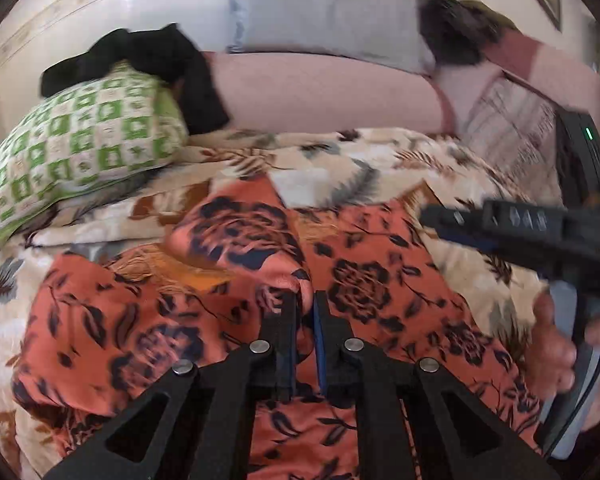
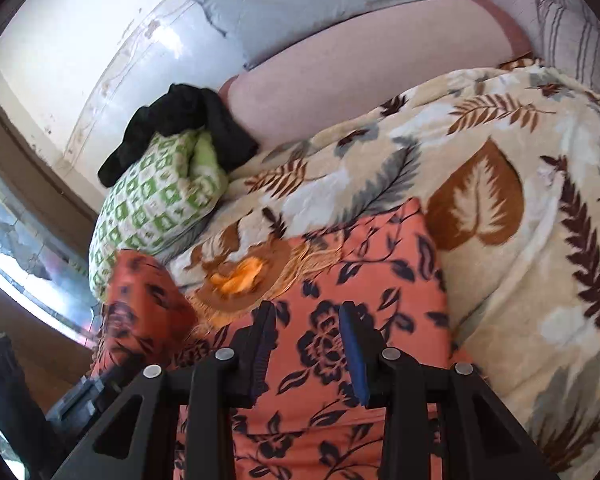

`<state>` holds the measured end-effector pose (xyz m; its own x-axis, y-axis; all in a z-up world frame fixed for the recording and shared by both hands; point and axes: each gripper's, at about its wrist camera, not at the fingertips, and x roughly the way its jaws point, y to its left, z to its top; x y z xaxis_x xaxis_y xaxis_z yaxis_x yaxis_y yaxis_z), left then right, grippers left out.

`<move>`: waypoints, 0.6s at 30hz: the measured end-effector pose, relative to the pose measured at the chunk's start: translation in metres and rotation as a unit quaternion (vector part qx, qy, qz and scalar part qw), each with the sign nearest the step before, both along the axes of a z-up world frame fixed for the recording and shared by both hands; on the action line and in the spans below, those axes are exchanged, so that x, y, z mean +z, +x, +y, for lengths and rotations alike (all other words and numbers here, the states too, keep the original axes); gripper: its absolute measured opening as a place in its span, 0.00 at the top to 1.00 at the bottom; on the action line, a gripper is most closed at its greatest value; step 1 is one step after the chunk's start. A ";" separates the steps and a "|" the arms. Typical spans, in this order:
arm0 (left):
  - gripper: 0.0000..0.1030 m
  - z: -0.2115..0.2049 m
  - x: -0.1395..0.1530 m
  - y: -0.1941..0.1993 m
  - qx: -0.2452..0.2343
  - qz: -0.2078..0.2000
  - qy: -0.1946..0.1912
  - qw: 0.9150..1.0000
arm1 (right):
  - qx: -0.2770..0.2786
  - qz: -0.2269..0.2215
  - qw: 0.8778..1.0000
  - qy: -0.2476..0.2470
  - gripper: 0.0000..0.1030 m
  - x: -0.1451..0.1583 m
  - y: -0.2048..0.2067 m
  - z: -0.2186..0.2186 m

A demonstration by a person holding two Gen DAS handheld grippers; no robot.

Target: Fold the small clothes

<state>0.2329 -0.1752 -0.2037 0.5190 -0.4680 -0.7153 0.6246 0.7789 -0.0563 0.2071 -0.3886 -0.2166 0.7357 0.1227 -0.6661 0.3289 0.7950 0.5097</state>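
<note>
Mid-fold: orange floral garment (image 1: 228, 320) spread on the bed's leaf-print blanket (image 2: 520, 184), left tongs (image 1: 305, 300) pinched on a raised fold, seemingly gripping it through the blur. Right tongs (image 2: 308, 320) half-open over the cloth, holding nothing. Next: carrying that fold across and laying it flat, edges matched.

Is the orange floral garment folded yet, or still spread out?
Partly folded: the orange floral garment has one flap doubled over, the left gripper pinching its fold.
</note>
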 end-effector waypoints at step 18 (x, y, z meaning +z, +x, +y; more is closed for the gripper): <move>0.31 0.204 -0.031 0.108 0.336 0.028 0.009 0.942 | 0.012 0.110 0.993 0.044 0.42 -0.056 0.025 -0.010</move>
<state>0.3413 0.0286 -0.2346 0.6545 -0.0354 -0.7552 -0.0121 0.9983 -0.0572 0.2320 -0.3986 -0.2724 0.5692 0.2021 -0.7970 0.4224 0.7598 0.4943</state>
